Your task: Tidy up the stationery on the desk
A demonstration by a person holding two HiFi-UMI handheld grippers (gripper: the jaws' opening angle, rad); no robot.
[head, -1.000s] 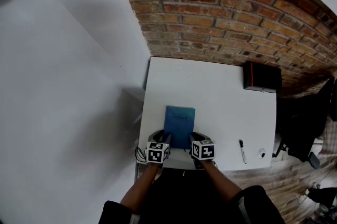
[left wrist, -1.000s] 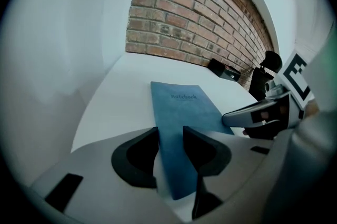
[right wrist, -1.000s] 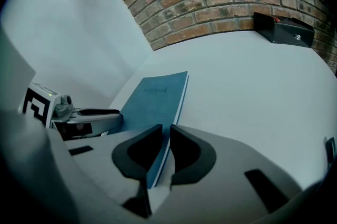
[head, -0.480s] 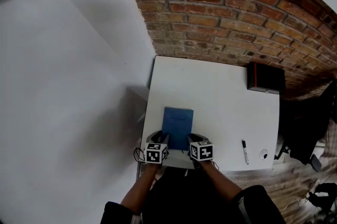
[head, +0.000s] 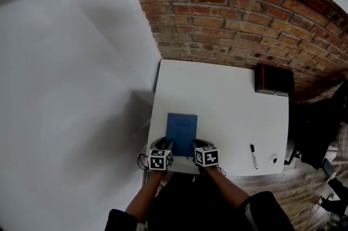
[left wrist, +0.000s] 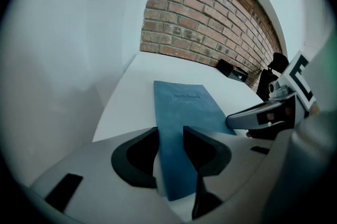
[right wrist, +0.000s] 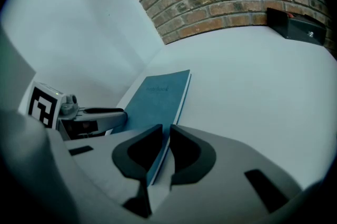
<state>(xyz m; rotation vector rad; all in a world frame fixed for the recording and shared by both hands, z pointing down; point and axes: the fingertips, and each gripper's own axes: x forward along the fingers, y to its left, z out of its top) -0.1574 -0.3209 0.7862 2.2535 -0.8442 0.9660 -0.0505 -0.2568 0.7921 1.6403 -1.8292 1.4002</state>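
Left gripper (left wrist: 171, 130) and right gripper (right wrist: 167, 130) jaws each clamp the notebook (head: 181, 126), which extends ahead of them. Move both together, level, avoiding twist.

My left gripper (head: 169, 144) and right gripper (head: 196, 145) sit close side by side, both pointing forward and steeply down. My left jaws stand partly apart, with their pads against the notebook (head: 181, 128) between them. My right jaws are nearly together, clamped on its edge. My left forearm (head: 142, 198) and right forearm (head: 228, 189) angle inward toward them.
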